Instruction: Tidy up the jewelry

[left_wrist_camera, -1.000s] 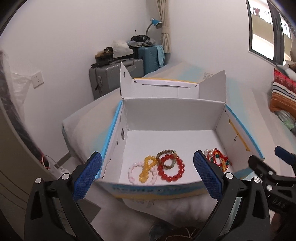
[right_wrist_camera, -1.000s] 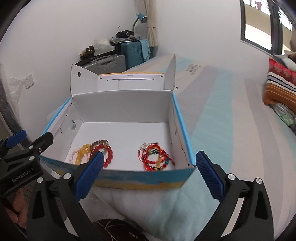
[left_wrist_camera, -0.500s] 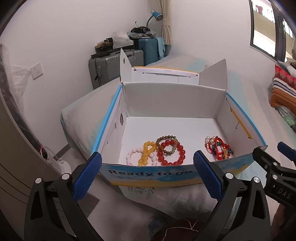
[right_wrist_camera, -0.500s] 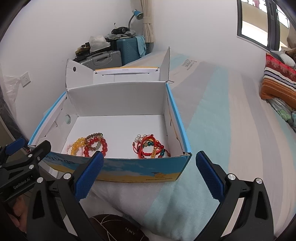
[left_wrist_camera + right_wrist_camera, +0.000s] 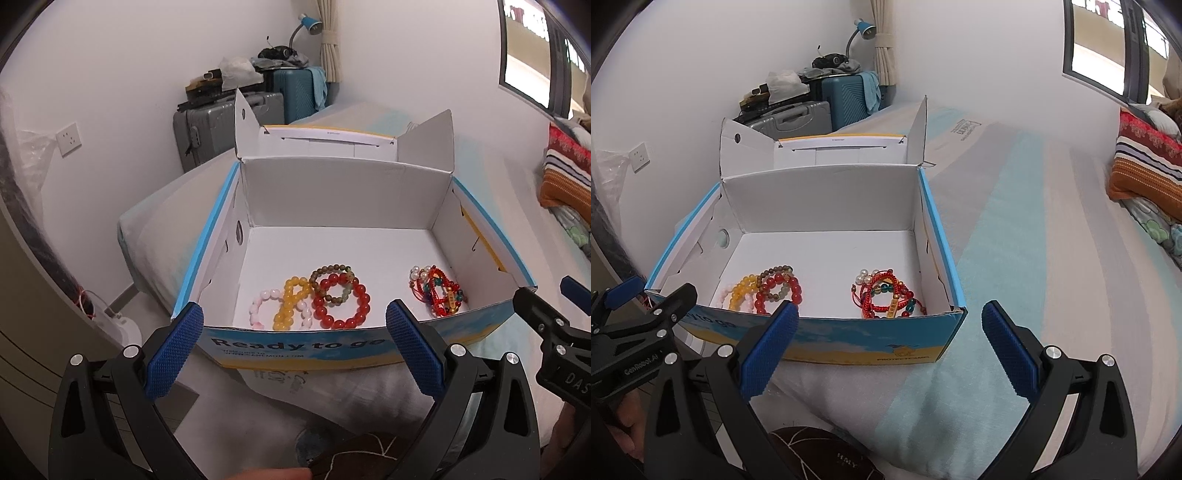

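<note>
An open white cardboard box (image 5: 343, 195) with blue-and-yellow printed sides sits on a bed (image 5: 1034, 229) striped in pale teal and grey, its front panel reading "Ready to go" in the left wrist view and "PROTECTCAME" beside a small emblem in the right wrist view; the smaller print beneath the slogan is too blurred to read. A label printed on the bedding behind the box cannot be made out. The black body of the left gripper (image 5: 293, 328), seen from the right wrist camera, carries the word "GenRobot.AI", while the right gripper (image 5: 886, 332), seen at the edge of the left wrist view, shows the letters "DAS". Both grippers hang just in front of the box's near wall, their blue-padded fingers spread wide and holding nothing. Inside, near the front wall, lie two groups of jewelry: at left a red bead bracelet (image 5: 341, 304) overlapping a brown-green bead bracelet (image 5: 332, 284), a yellow bead bracelet (image 5: 291, 302) and a pink bead bracelet (image 5: 260, 308); at right, well apart from them, a tangle of red cord bracelets (image 5: 886, 295) with pearls, teal beads and a gold charm. The left cluster lies between the left gripper's fingers in its view; the red tangle lies between the right gripper's. Grey and teal suitcases (image 5: 236, 118) stand against the far wall.
</note>
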A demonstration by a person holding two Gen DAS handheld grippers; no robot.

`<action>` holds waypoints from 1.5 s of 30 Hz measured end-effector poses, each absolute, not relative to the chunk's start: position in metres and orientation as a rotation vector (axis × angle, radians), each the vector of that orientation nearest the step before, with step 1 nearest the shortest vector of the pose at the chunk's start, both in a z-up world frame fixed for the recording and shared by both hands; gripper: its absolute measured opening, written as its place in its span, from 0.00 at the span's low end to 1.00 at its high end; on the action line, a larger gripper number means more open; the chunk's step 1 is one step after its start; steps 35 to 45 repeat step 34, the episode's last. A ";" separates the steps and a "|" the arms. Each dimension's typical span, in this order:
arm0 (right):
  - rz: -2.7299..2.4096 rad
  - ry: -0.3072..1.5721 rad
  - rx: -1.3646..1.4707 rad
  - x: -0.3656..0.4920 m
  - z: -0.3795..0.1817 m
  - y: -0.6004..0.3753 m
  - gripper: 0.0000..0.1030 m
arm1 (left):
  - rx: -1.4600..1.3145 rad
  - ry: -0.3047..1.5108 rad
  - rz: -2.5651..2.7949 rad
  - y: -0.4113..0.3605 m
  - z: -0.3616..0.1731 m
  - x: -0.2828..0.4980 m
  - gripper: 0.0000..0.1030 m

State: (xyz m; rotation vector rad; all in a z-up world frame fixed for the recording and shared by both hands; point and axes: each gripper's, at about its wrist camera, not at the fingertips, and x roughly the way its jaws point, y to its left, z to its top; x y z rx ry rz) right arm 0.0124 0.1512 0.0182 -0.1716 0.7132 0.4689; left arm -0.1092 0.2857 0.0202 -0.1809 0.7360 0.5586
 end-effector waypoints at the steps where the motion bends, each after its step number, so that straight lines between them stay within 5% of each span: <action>1: 0.470 0.714 -0.172 0.013 0.018 0.151 0.93 | -0.179 0.737 0.560 0.285 0.020 -0.109 0.95; 45: 0.472 0.732 -0.184 0.014 0.013 0.152 0.93 | -0.179 0.735 0.538 0.277 0.019 -0.107 0.95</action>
